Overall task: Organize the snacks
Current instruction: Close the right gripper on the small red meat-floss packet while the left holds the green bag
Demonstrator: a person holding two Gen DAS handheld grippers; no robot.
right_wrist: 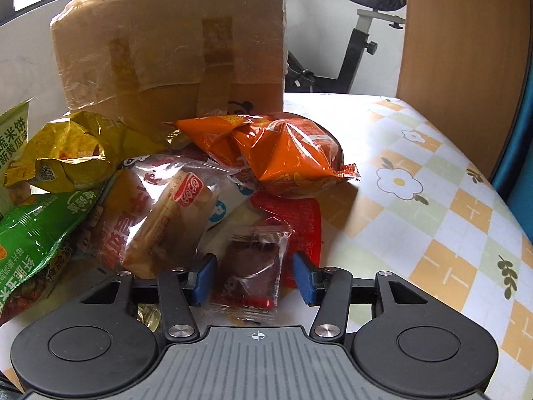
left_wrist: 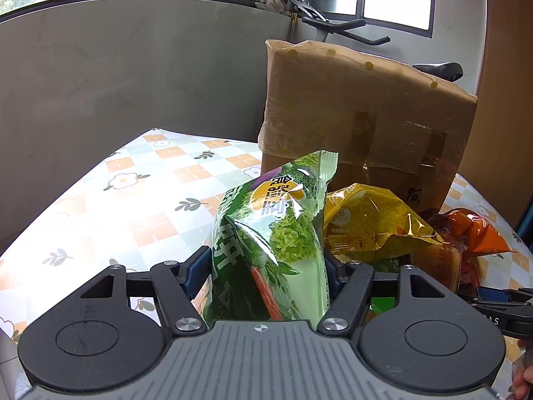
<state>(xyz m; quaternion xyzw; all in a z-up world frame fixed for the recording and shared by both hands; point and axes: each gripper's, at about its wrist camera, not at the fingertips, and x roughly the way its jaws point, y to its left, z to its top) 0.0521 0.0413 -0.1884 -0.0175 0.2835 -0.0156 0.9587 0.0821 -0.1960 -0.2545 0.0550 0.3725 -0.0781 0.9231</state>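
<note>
Left fingers [left_wrist: 200, 268] press both sides of an upright green snack bag [left_wrist: 271, 236]; right gripper [right_wrist: 255, 278] stands half open.

Between its blue pads sits a small clear-wrapped brown snack [right_wrist: 253, 261], untouched, on the flowered tablecloth [right_wrist: 433, 180] beside the snack pile and cardboard box [right_wrist: 173, 40].

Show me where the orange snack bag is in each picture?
Left wrist view: the orange snack bag sits far right, beside the yellow bag.
Right wrist view: it lies in the middle, on top of the snack pile, beyond the right claw.
Shared landmark: the big taped brown box stands right behind the bag in both.
</note>
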